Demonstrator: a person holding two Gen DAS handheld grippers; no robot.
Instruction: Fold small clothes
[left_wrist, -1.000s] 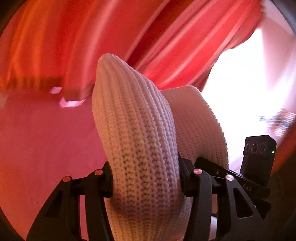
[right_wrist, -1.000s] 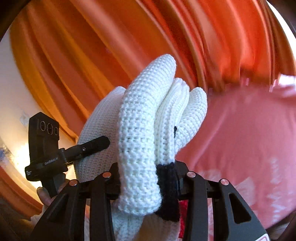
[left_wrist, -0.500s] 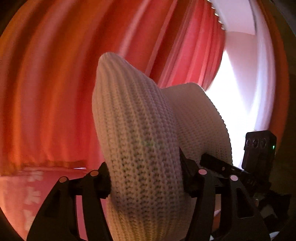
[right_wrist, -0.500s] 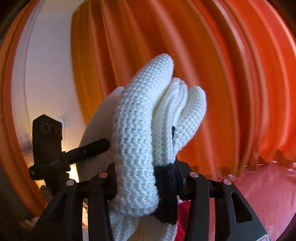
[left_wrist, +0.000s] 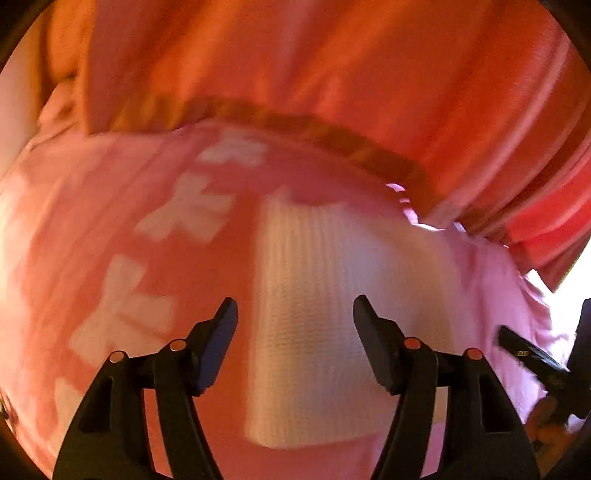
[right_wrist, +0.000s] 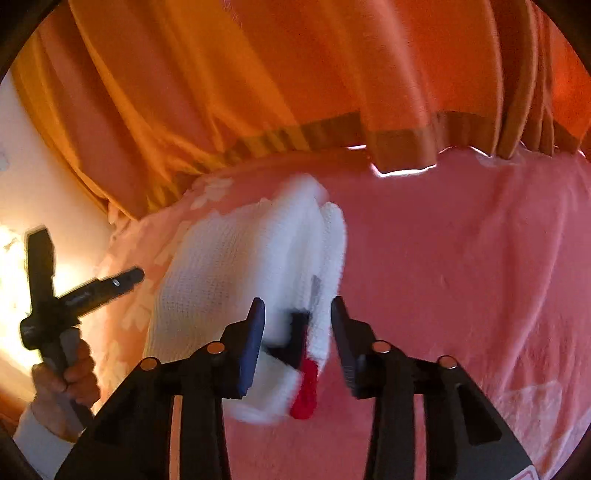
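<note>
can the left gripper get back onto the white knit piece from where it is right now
Probably yes. The left gripper is open, and the white knit piece lies flat on the pink bedspread directly ahead between its fingers, with nothing visible in between. The frame is blurred, so contact is unclear.

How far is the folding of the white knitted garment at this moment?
Done, it seems: the white knitted garment lies on the pink patterned bedcover as a folded rectangle. Its black and red trim shows in the right wrist view. In hand: nothing. The left gripper and right gripper stand open over it. Left: perhaps only smoothing it; no other clothes are visible.
</note>
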